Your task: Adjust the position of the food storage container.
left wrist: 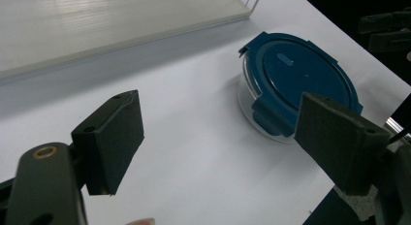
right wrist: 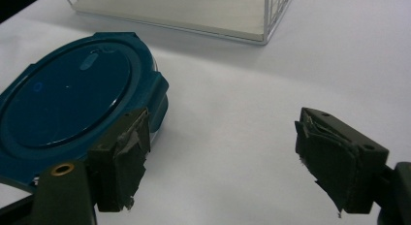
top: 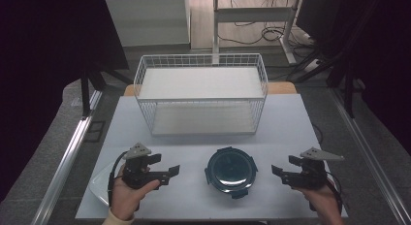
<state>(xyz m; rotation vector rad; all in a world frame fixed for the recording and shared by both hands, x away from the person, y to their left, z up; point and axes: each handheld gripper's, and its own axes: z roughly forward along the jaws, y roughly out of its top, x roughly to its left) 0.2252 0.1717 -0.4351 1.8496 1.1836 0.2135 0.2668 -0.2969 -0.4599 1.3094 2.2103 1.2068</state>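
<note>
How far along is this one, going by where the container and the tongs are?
Nothing looks done: the lidded container sits on the table, in front of the wire basket. Left tongs and right tongs flank it, open, apart from it. Gripping and moving remain.

High view: above the near table edge — looking forward, down.
Gripper views: low, close, facing inward.
Shared: blue-lidded container, wire basket.

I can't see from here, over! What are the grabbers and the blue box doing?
Left gripper open, empty. Right gripper open, empty. Round blue-lidded container on the table between them, lid on, untouched. Wire basket stands behind; nothing blocking.
</note>
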